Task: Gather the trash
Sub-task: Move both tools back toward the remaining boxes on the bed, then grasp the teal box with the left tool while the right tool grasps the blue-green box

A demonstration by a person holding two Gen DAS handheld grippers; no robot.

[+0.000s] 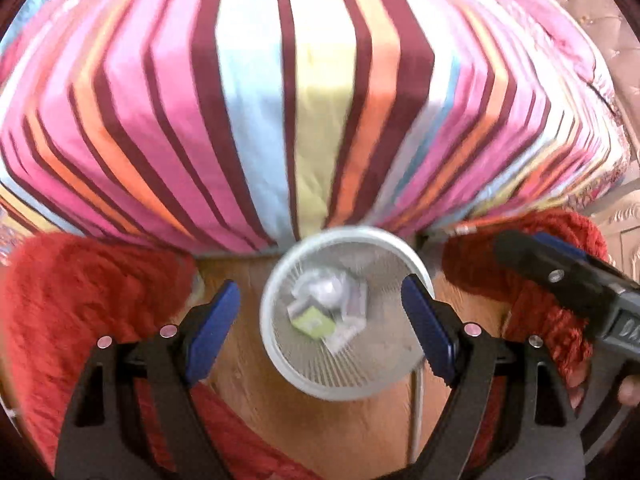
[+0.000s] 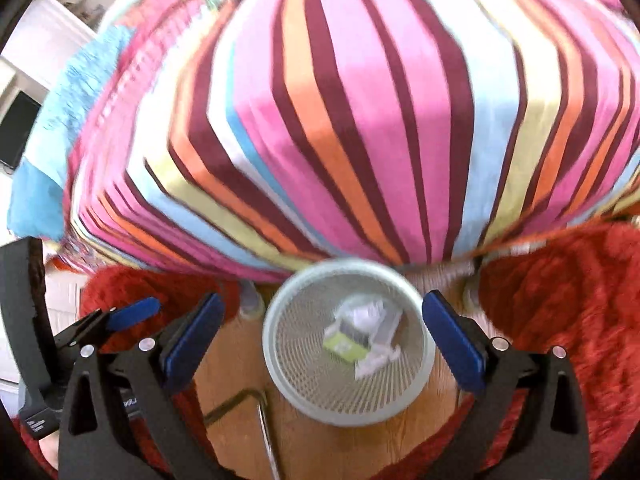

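The left gripper (image 1: 320, 320) is wide apart w/ nothing in it. The right gripper (image 2: 322, 342) is wide apart too, also w/ nothing in it. Both hang above a round white mesh bin (image 1: 394, 368) that sits on the wood floor (image 1: 240, 376), right by the bed. The trash (image 1: 328, 308) is in the bottom of the bin: some crumpled white paper and a small yellow-green box (image 2: 346, 346). The bed has a stripy cover (image 1: 304, 100) in pink, dark red, orange, blue & yellow. Fuzzy red rugs (image 1: 80, 288) lie on both sides of the bin. A thin metal rod (image 2: 266, 432) lies on the floor near the bin. Pics are a bit blurry.
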